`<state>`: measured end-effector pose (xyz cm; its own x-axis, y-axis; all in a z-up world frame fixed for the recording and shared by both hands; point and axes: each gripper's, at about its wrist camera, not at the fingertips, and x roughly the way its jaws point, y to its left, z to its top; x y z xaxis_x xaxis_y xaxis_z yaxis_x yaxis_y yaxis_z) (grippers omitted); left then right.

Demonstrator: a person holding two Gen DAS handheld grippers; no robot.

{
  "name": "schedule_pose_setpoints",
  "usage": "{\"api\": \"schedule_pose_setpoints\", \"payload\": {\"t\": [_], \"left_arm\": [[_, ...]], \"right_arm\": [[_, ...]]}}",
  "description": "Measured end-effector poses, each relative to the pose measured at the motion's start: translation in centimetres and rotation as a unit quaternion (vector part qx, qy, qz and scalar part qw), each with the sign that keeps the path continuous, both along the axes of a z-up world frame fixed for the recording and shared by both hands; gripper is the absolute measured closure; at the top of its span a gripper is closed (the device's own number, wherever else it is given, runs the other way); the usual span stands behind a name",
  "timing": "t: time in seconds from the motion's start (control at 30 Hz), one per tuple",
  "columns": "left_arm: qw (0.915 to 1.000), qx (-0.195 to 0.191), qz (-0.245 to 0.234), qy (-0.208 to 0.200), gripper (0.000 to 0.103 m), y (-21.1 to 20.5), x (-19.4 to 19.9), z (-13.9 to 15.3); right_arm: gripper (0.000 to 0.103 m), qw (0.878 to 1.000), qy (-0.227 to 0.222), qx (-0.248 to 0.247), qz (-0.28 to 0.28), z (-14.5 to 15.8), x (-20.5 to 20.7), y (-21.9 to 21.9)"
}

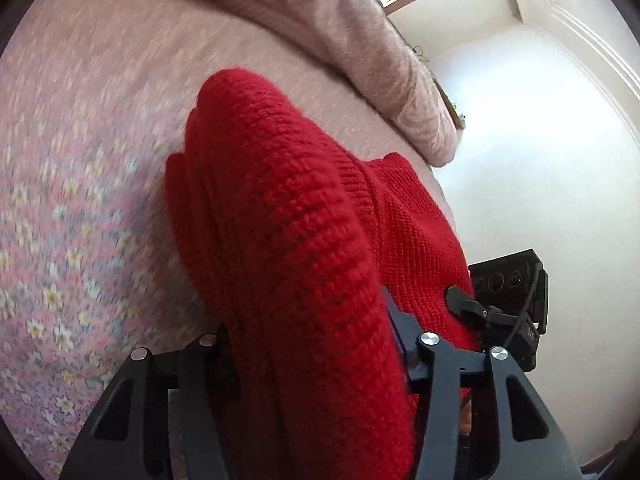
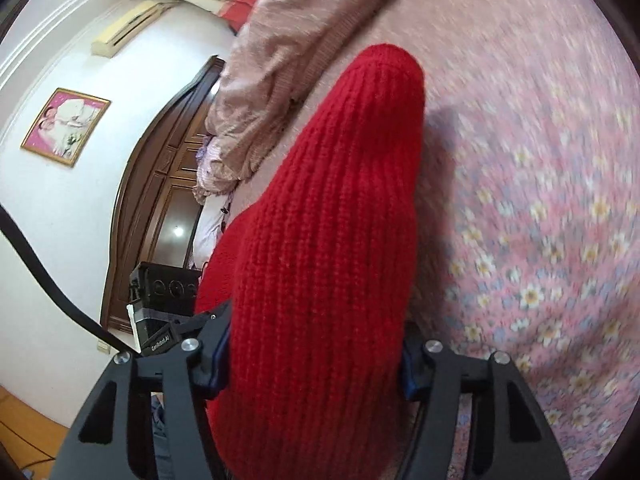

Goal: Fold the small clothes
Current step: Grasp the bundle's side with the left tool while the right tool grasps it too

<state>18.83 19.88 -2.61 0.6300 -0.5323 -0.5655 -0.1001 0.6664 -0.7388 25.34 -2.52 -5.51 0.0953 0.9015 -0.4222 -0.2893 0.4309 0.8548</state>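
Gripping a red knit sweater (image 1: 288,240), left tongs (image 1: 316,356) and right tongs (image 2: 316,360) are each pinching a bunched fold; garment is draping forward over the floral bed (image 2: 540,220), apparently lifted, with pink blanket (image 1: 360,40) lying beyond.

One red knit garment (image 1: 288,240), two grippers (image 1: 316,356) (image 2: 316,364), one beige blanket (image 2: 280,60), one framed picture (image 2: 66,126).
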Motion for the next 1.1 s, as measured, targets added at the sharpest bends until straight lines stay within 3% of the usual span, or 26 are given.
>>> {"api": "schedule_pose_setpoints", "payload": {"t": [0.2,0.33,0.57,0.7,0.8,0.87,0.93,1.1], "left_arm": [[0.9984,0.033,-0.019,-0.042,0.057,-1.6,5.1,4.7],[0.9963,0.047,-0.034,-0.064,0.057,-2.5,9.5,5.6],[0.9959,0.054,-0.029,-0.067,0.057,-2.5,15.1,2.0],[0.9957,0.082,-0.026,-0.033,0.056,-2.7,16.6,-0.8],[0.995,0.086,-0.026,-0.042,0.054,-2.8,16.3,-0.7],[0.9932,0.106,-0.026,-0.039,0.051,-2.9,14.8,-0.3],[0.9922,0.116,-0.023,-0.039,0.047,-3.4,16.2,-0.2],[0.9932,0.111,-0.023,-0.024,0.042,-2.4,15.5,-0.6]], "right_arm": [[0.038,0.999,-0.023,0.022,-0.014,2.9,4.1,-2.5],[0.038,0.998,-0.049,0.021,-0.019,4.7,7.9,-4.5],[0.037,0.998,-0.058,-0.01,-0.039,3.4,14.6,-6.3],[0.037,0.998,-0.035,-0.037,-0.036,0.6,16.2,-5.8],[0.035,0.998,-0.002,-0.036,-0.051,-1.8,16.6,-6.4],[0.034,0.998,0.001,-0.037,-0.052,-1.7,16.5,-6.6],[0.031,0.998,-0.001,-0.044,-0.054,-1.7,16.3,-6.8],[0.029,0.997,-0.005,-0.051,-0.059,-1.4,15.6,-7.1]]}}
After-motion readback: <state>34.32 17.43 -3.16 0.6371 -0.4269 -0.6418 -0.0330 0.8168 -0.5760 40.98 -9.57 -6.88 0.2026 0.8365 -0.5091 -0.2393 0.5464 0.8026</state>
